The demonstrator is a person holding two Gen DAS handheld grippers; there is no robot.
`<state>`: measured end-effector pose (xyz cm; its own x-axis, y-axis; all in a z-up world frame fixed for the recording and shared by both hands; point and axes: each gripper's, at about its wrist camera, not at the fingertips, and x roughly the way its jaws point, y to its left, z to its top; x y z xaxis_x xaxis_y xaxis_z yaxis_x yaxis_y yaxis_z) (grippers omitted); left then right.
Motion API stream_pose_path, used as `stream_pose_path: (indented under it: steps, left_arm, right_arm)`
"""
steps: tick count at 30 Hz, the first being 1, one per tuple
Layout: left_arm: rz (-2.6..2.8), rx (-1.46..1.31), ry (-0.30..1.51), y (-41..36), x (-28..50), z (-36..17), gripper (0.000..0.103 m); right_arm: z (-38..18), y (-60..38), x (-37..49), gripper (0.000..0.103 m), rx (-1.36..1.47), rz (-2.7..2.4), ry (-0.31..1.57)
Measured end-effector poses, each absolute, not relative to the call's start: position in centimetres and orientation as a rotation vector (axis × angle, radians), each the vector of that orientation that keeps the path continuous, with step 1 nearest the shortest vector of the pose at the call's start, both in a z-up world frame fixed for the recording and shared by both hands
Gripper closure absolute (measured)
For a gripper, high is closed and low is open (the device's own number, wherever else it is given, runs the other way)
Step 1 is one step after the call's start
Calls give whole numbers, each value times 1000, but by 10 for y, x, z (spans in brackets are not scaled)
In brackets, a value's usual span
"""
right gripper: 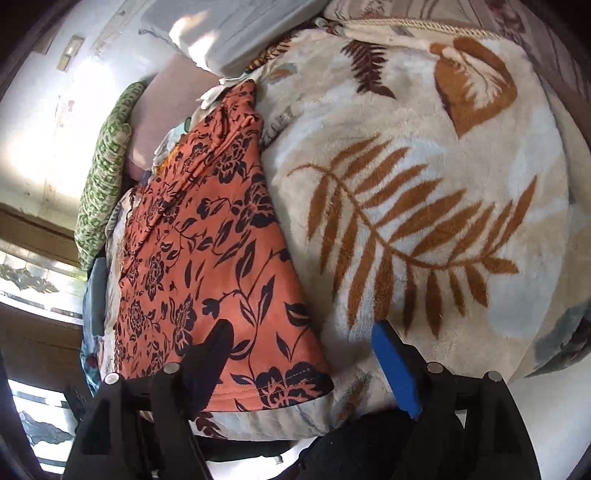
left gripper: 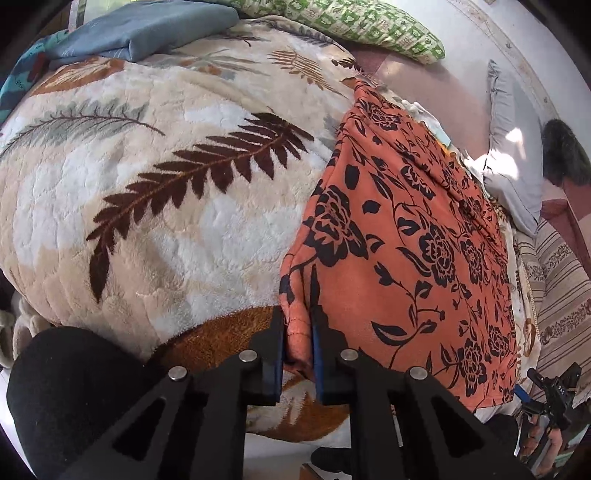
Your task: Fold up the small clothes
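An orange garment with black flowers lies spread on a leaf-patterned plush blanket. My left gripper is shut on the garment's near left corner, which bunches between the pads. In the right wrist view the same garment lies to the left on the blanket. My right gripper is open wide just above the garment's near right corner, one finger over the cloth, the blue-padded finger over the blanket. It holds nothing.
A green patterned pillow and a folded blue cloth lie at the far edge of the bed. A grey pillow and a striped cover lie to the right. The bed's near edge is just below both grippers.
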<state>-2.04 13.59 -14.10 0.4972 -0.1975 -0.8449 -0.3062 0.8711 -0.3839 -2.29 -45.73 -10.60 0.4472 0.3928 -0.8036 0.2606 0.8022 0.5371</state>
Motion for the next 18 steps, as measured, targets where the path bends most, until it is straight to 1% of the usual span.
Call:
stream_pose_path:
  steps: [1, 2, 3, 4, 6, 7, 8, 9, 10, 11, 13, 15, 16, 18]
  left_arm:
    - [73, -524, 1057, 135, -20, -140, 83]
    - [71, -522, 1051, 134, -20, -140, 74]
    - [65, -528, 1050, 134, -19, -140, 68]
    - [54, -534, 1050, 133, -18, -139, 60]
    - [45, -530, 1048, 130, -17, -138, 55]
    - [47, -519, 1048, 128, -16, -137, 55]
    - [49, -508, 1043, 128, -17, -136, 55]
    - [49, -497, 1037, 128, -18, -135, 60]
    - [51, -474, 1037, 126, -17, -135, 88]
    - [57, -446, 1060, 125, -15, -137, 95]
    - [58, -464, 1071, 128, -13, -141, 95]
    - [52, -465, 1070, 130, -14, -140, 95]
    - [49, -465, 1072, 131, -14, -140, 95]
    - [43, -467, 1086, 130, -12, -141, 93]
  right_arm:
    - [-104, -453, -20, 23, 654, 112, 1124]
    - [-105, -451, -17, 23, 636, 123, 1127]
    - [-108, -447, -13, 23, 621, 131, 1146]
    - [-115, -443, -10, 26, 618, 142, 1183]
    - [-124, -436, -7, 37, 626, 175, 1217]
    - [-122, -433, -8, 50, 621, 183, 1218]
    - [-119, -429, -10, 82, 639, 220, 1217]
    - [-117, -426, -12, 85, 655, 251, 1218]
    - [-113, -422, -14, 85, 628, 248, 1214]
    - [-114, -422, -14, 85, 591, 213, 1216]
    - [-128, -432, -11, 80, 578, 93, 1250]
    - [-133, -438, -12, 75, 692, 156, 1249]
    - [-132, -435, -13, 71, 690, 194, 1254]
    - [-134, -428, -13, 71, 653, 222, 1278]
